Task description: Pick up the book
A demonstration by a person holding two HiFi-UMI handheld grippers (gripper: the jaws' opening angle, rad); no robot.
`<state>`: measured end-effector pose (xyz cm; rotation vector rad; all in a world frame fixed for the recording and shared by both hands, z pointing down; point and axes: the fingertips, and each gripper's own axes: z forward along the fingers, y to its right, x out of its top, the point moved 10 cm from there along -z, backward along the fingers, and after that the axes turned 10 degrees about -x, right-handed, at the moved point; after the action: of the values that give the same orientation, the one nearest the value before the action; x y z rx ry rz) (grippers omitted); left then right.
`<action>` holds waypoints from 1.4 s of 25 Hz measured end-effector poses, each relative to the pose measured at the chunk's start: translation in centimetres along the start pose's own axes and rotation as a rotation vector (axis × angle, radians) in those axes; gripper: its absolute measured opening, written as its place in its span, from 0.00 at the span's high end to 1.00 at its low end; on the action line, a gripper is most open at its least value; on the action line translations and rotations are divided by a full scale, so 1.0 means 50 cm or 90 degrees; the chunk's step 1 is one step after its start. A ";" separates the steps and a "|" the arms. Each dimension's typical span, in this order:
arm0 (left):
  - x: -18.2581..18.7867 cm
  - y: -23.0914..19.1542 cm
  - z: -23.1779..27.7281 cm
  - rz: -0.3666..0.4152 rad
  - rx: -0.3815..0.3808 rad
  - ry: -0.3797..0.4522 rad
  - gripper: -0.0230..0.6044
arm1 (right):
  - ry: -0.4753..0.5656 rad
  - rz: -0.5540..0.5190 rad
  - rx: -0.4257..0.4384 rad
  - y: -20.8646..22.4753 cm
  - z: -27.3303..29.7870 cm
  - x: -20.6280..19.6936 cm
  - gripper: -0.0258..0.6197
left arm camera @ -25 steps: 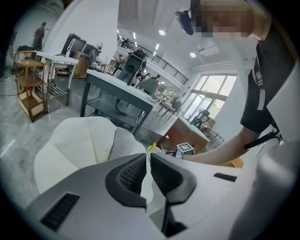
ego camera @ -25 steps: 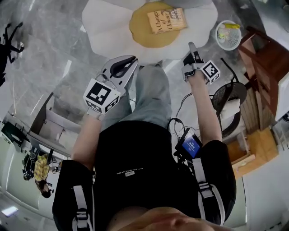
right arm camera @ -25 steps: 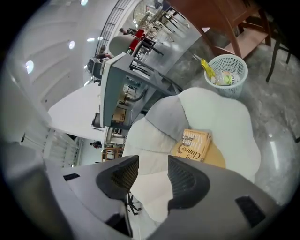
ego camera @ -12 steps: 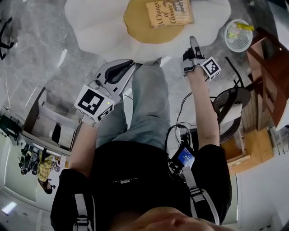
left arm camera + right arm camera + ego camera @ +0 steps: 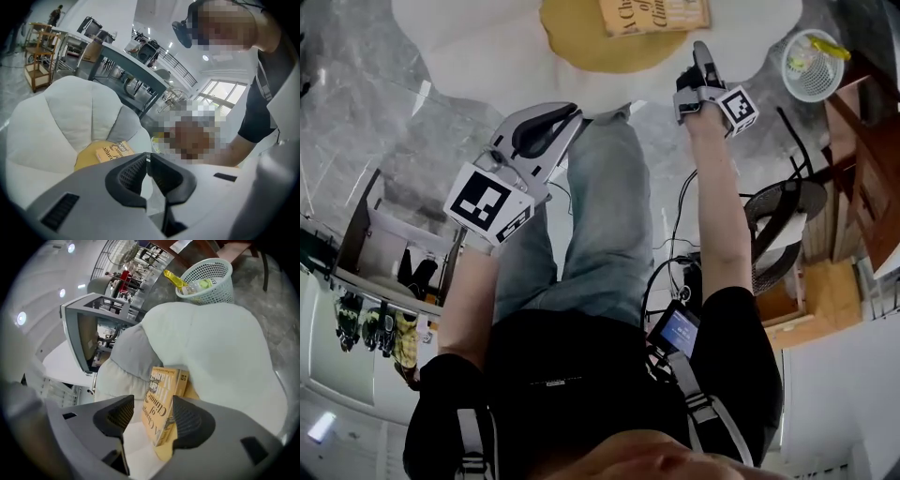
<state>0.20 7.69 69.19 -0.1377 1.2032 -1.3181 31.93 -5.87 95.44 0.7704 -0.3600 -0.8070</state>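
Big white petal-shaped cushion seat (image 5: pixel 478 56) fills the top of the head view. Its lobed rim faces the person, with bare fabric all round its round yellow centre pad (image 5: pixel 581 42). Pale mesh wastebasket (image 5: pixel 811 66) sits just off the cushion's right rim. Yellow paperback book (image 5: pixel 656 13) lies flat on the pad's right side. Right gripper (image 5: pixel 701 56) is at the near rim, fingers spread wide, just been opening; the book shows in the gap, untouched. Left gripper (image 5: pixel 567 114) is short of the rim, fingers pressed together, empty. Versus a second ago, both grippers are nearer the cushion.
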 end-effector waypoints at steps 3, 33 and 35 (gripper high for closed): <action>-0.011 -0.010 0.015 -0.004 0.004 0.006 0.94 | 0.011 0.023 0.004 0.026 0.027 0.009 0.57; -0.027 -0.116 0.067 -0.024 0.028 0.032 0.94 | 0.043 0.074 -0.005 0.091 0.249 0.043 0.57; -0.028 -0.116 0.070 -0.022 0.028 0.024 0.94 | 0.043 0.074 -0.006 0.092 0.250 0.044 0.57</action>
<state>-0.79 5.01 75.49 -0.1027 1.2072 -1.3811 28.73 -11.42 107.32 0.7596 -0.3377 -0.6709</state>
